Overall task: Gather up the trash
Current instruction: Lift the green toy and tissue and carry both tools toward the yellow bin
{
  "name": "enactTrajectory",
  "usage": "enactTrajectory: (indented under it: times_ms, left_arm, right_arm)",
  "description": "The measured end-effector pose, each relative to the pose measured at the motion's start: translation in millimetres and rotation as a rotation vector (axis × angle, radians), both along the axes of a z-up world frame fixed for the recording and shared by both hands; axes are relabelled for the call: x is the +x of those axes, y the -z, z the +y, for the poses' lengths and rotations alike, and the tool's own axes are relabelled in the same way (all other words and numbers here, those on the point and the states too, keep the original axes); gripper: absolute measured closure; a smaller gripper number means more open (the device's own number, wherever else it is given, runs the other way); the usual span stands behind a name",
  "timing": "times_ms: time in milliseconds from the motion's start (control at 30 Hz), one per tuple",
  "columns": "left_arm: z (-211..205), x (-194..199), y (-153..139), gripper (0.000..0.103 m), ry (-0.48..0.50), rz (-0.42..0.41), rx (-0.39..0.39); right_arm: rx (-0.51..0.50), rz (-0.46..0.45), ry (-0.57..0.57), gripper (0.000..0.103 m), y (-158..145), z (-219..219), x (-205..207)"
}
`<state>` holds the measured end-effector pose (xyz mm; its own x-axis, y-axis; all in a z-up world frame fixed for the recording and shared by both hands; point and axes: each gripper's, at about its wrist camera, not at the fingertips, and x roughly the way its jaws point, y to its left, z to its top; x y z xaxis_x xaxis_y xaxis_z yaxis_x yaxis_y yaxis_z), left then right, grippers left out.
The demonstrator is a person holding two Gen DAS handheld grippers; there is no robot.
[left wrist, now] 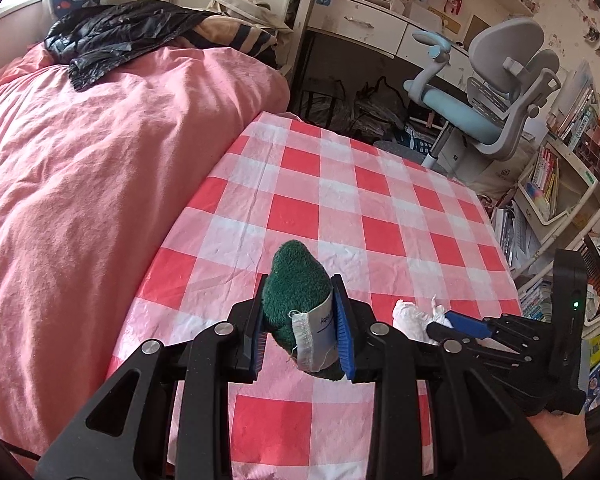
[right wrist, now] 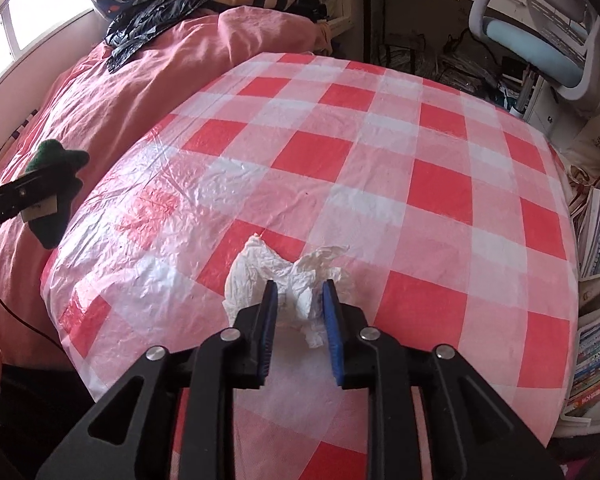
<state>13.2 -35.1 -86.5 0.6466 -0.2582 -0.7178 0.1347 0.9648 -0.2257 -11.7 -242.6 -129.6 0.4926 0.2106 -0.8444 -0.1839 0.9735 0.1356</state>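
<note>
My left gripper (left wrist: pixel 300 296) is shut on a dark green plush toy (left wrist: pixel 296 280) with a white label (left wrist: pixel 320 332), held above the red-and-white checked tablecloth (left wrist: pixel 340 200). It shows at the left of the right wrist view (right wrist: pixel 56 184), over the table's left edge. My right gripper (right wrist: pixel 300 292) is shut on a crumpled white tissue (right wrist: pixel 260 276), which sticks out ahead of the fingers just above the tablecloth (right wrist: pixel 380 160). The tissue (left wrist: pixel 412 318) and the right gripper (left wrist: pixel 444 322) also show at the right of the left wrist view.
A bed with a pink quilt (left wrist: pixel 80 180) runs along the table's left side, with a black jacket (left wrist: pixel 112 36) on it. A grey and blue chair (left wrist: pixel 492 92) stands behind the table. Book shelves (right wrist: pixel 596 320) line the right side.
</note>
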Motion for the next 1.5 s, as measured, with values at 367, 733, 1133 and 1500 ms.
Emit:
enactTrajectory:
  times_ms: [367,733,1133,1500]
  left_arm:
    - [-18,3,-2,0.075,0.038,-0.011,0.021]
    - [-13,-1,-18,0.075,0.018,-0.074,0.010]
    - [-11,0,-25,0.075,0.012,-0.090,-0.002]
    - [-12,1,-23,0.075,0.012,-0.087,-0.005]
  right_arm:
    - [-0.060,-0.005,-0.075,0.050,6,23,-3]
    - [0.276,-0.120,0.029,0.086,-30,-16,-11]
    - [0.089,-0.074,0.009,0.073,-19,-2,-3]
    - [-0.057,-0.015,-0.116,0.046,6,32,-7]
